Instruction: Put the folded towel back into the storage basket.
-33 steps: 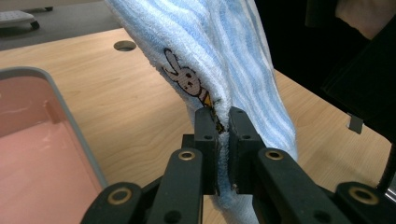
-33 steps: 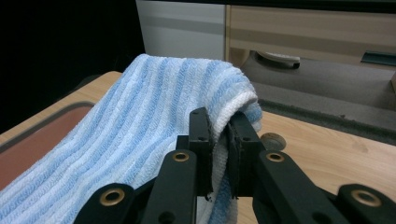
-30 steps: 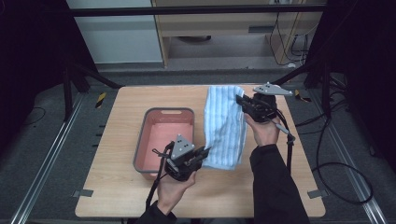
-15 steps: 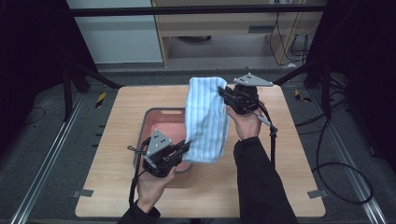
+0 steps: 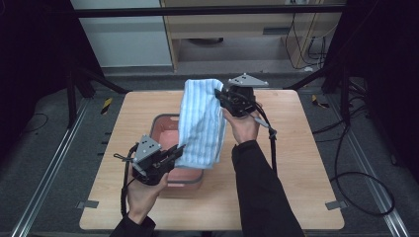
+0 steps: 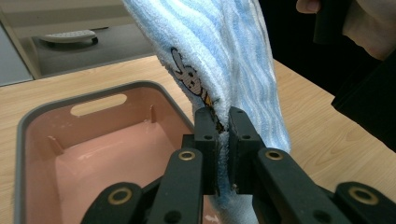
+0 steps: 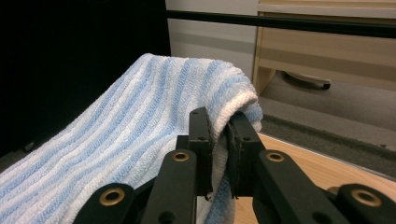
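Towel (image 5: 201, 123) is hanging over the basin (image 5: 163, 121), long axis running twelve to six; you are pinching it with left tongs (image 5: 179, 149) at six and right tongs (image 5: 220, 95) at twelve.

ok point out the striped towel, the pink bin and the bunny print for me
striped towel (image 5: 200, 121), high view, middle of the hanging cloth
pink bin (image 6: 100, 88), left gripper view, grey far rim above the handle slot
bunny print (image 6: 184, 74), left gripper view, the bunny's head on the towel edge

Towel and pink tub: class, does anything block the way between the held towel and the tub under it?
Nothing visible does. The towel hangs between the left gripper and right gripper, directly over the open tub, whose inside looks bare.
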Demonstrator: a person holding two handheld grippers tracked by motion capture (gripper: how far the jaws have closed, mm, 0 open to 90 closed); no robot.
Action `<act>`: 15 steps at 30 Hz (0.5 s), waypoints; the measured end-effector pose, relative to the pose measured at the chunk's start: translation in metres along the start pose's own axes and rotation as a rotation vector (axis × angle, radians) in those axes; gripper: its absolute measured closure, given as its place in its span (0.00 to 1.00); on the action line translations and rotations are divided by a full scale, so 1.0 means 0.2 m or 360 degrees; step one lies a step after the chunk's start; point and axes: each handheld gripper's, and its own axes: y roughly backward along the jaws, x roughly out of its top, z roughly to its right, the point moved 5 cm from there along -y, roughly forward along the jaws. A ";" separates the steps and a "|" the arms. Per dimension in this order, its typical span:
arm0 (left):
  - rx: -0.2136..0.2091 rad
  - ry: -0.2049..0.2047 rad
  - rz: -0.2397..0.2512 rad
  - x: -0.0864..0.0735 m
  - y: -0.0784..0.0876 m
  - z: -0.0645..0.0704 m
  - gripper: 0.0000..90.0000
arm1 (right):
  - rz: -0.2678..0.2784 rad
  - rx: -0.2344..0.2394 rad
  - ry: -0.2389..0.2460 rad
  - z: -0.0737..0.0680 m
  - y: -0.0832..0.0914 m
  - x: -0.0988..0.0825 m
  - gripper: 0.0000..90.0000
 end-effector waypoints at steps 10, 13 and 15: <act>0.0064 0.0042 -0.0027 -0.05 0.04 -0.13 0.93 | -0.0028 0.0057 0.0013 -0.10 -0.15 0.00 0.91; 0.0073 0.0049 -0.0037 -0.07 0.05 -0.15 0.93 | -0.0030 0.0071 0.0014 -0.13 -0.17 0.00 0.91; 0.0084 0.0051 -0.0041 -0.08 0.06 -0.17 0.93 | -0.0042 0.0086 0.0017 -0.15 -0.21 -0.02 0.91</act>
